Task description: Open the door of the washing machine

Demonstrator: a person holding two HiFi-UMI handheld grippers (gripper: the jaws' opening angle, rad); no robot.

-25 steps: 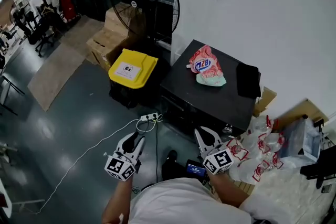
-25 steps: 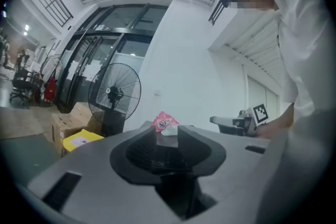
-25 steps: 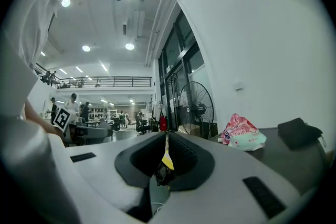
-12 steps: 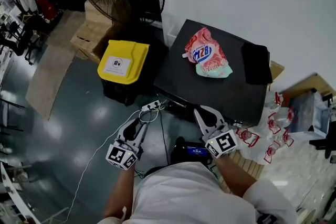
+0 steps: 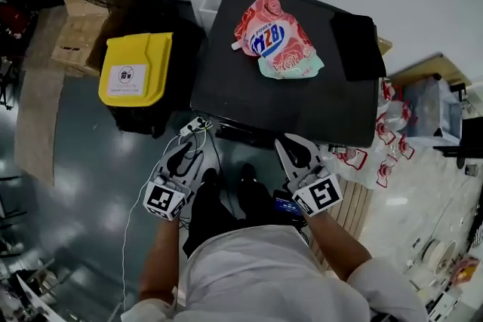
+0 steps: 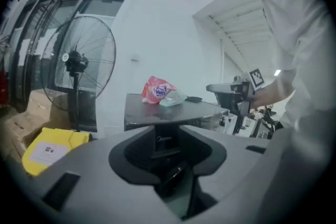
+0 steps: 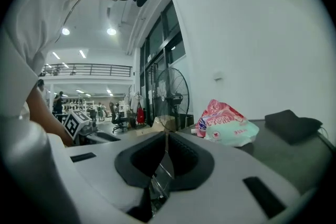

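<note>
Washing machine: the black box-shaped washing machine [image 5: 287, 98] stands against the white wall, just ahead of both grippers; its door cannot be made out.
Left gripper: the left gripper [image 5: 187, 154] points at the machine's front left corner. Its fingers [image 6: 79, 170] have just been opening and stand a narrow way apart, with nothing between them.
Right gripper: the right gripper [image 5: 296, 148] is near the front edge, its fingers closed together and empty.
On top: a red-and-white detergent pouch [image 5: 275, 38] lies beside a folded black cloth [image 5: 355, 47].
Beside: a yellow-lidded bin [image 5: 136, 70] stands at the machine's left in the head view.

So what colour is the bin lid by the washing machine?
The bin lid is yellow, clearest in head view.
</note>
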